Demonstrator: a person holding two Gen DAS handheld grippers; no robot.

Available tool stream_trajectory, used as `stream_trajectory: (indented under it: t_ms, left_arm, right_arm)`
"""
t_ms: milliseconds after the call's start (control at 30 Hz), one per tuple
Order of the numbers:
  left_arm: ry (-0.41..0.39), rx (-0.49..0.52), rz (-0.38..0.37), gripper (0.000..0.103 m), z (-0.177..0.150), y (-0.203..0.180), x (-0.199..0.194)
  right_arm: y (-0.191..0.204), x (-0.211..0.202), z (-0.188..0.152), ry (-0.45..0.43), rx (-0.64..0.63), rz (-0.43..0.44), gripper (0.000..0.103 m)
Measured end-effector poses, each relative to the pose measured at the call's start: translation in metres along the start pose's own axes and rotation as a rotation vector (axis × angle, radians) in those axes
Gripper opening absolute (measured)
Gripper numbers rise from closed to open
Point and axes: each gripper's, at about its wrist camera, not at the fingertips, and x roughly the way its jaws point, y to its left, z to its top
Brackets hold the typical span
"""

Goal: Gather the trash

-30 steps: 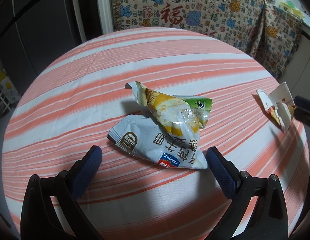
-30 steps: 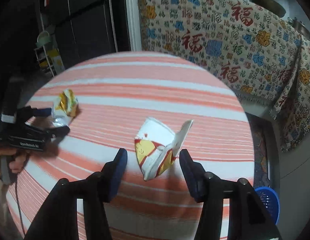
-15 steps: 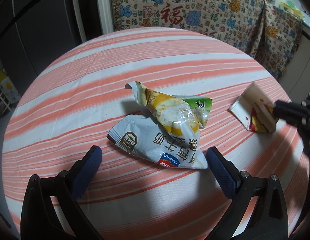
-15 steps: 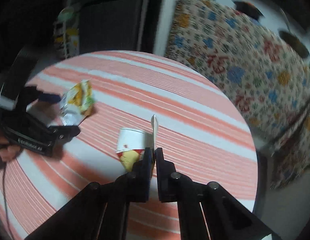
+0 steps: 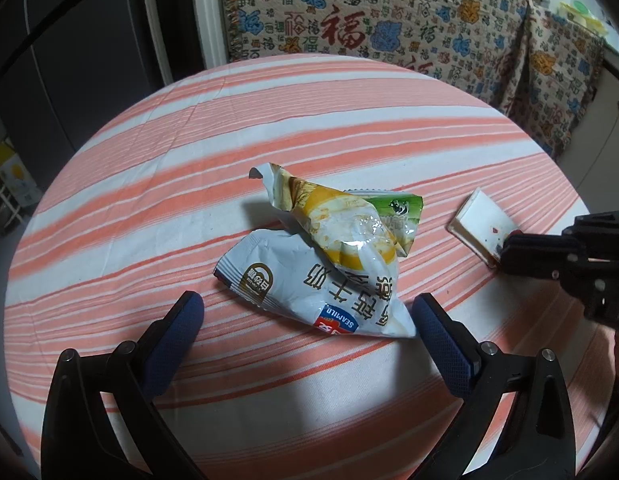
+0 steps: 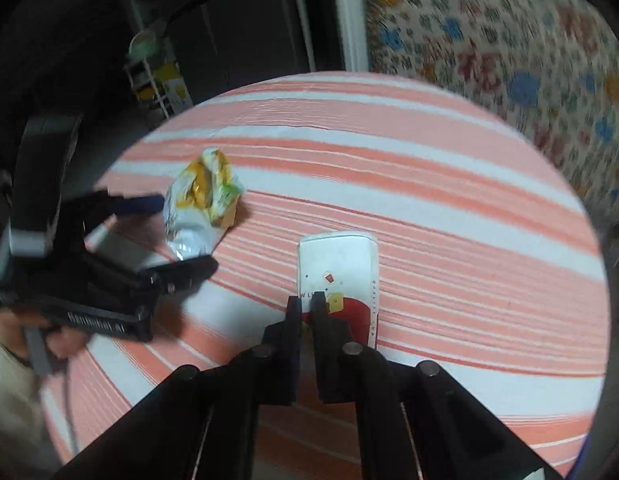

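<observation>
Right tongs (image 6: 306,300) clamped on flattened carton (image 6: 341,268), left tongs (image 5: 307,314) open around wrappers (image 5: 329,256)

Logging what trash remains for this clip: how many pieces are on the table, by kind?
Plastic snack wrappers: 2, white one and yellow-green one, overlapping.
Flattened paper cup: 1, right tool shut on its edge.
Total: 3

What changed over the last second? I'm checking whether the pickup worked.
The right tongs closed on the flattened white-and-red paper cup and carried it toward the crumpled snack wrappers. The left tongs stayed open around the wrappers, which lie unmoved.
</observation>
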Motion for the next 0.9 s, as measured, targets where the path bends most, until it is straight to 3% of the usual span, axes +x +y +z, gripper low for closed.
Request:
stream_trajectory:
  t_ms: [100,133,200,267,300,433,600,733,833,900]
  left_arm:
    - [0.0,0.0,-0.001,0.103,0.0,0.001,0.0]
    - [0.0,0.0,-0.002,0.103,0.0,0.001,0.0]
    - [-0.002,-0.003,-0.005,0.103,-0.001,0.0,0.0]
    - [-0.003,-0.002,-0.004,0.103,-0.001,0.0,0.0]
    - [-0.003,-0.003,-0.005,0.103,-0.001,0.0,0.0]
    - [-0.002,-0.003,-0.005,0.103,-0.002,0.0,0.0]
    - [-0.003,-0.002,-0.004,0.103,-0.002,-0.001,0.0]
    - [-0.003,-0.002,-0.005,0.103,-0.002,0.0,0.0]
    - [-0.003,-0.001,-0.005,0.103,-0.002,0.0,0.0]
    - [-0.003,-0.001,-0.005,0.103,-0.002,0.0,0.0]
  right_arm:
    - [-0.013,0.003,0.001,-0.011,0.085,0.066,0.0]
    - [-0.009,0.002,0.002,-0.012,0.073,0.049,0.0]
    - [0.009,-0.003,0.001,-0.031,-0.014,-0.017,0.012]
    - [0.022,-0.019,0.0,-0.08,-0.061,0.013,0.054]
    - [0.023,-0.028,0.001,-0.116,-0.065,0.023,0.061]
    - [0.018,-0.056,0.004,-0.186,-0.042,0.012,0.062]
    - [0.017,-0.052,-0.009,-0.144,-0.13,-0.135,0.064]
    - [0.005,-0.05,-0.02,-0.143,-0.074,-0.232,0.064]
    - [-0.005,-0.062,-0.025,-0.2,-0.009,-0.22,0.064]
    - [0.002,-0.066,-0.025,-0.231,-0.03,-0.212,0.064]
